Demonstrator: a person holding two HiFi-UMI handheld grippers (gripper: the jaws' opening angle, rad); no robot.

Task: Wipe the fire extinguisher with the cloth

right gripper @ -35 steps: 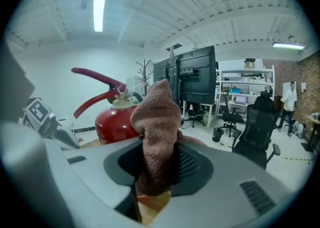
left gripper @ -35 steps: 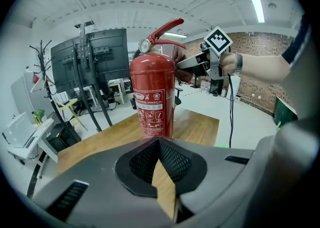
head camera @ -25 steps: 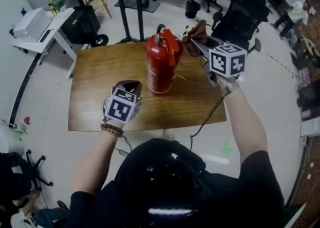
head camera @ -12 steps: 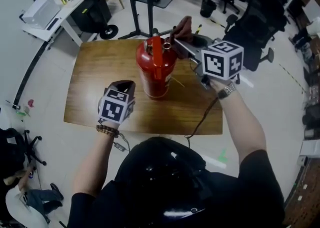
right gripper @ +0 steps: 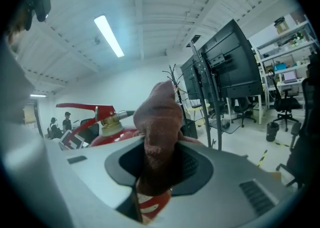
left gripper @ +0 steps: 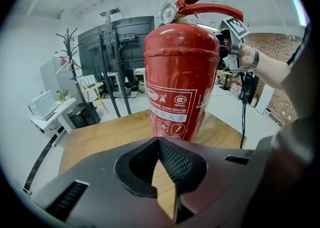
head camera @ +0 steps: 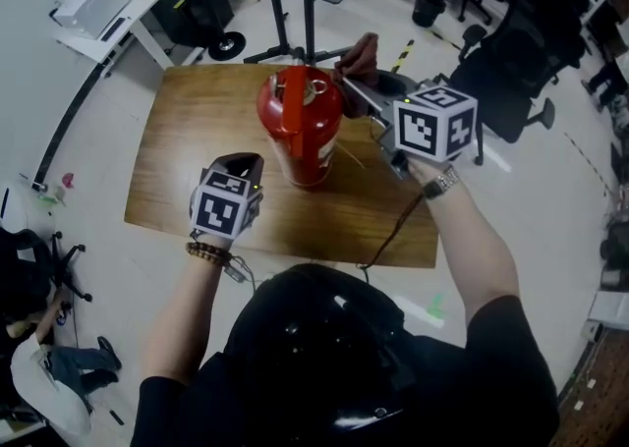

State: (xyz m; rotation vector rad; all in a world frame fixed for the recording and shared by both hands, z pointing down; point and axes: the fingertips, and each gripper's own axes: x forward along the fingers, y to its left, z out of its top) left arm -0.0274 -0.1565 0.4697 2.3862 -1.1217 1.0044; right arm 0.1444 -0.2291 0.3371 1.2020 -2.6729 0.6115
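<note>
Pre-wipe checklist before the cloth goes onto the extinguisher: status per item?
1. Cloth gripped: ok. The right gripper jaws have just been closing, with the cloth bunched between them.
2. Fire extinguisher upright on the table: ok.
3. Cloth touching the extinguisher: cannot tell. It sits up by the valve head, and contact is not visible.
4. Extinguisher braced: not ok. The left gripper is shut and empty, and short of the body.
5. Cable clear of the extinguisher: ok. It trails from the right wrist off the table's near edge.
</note>
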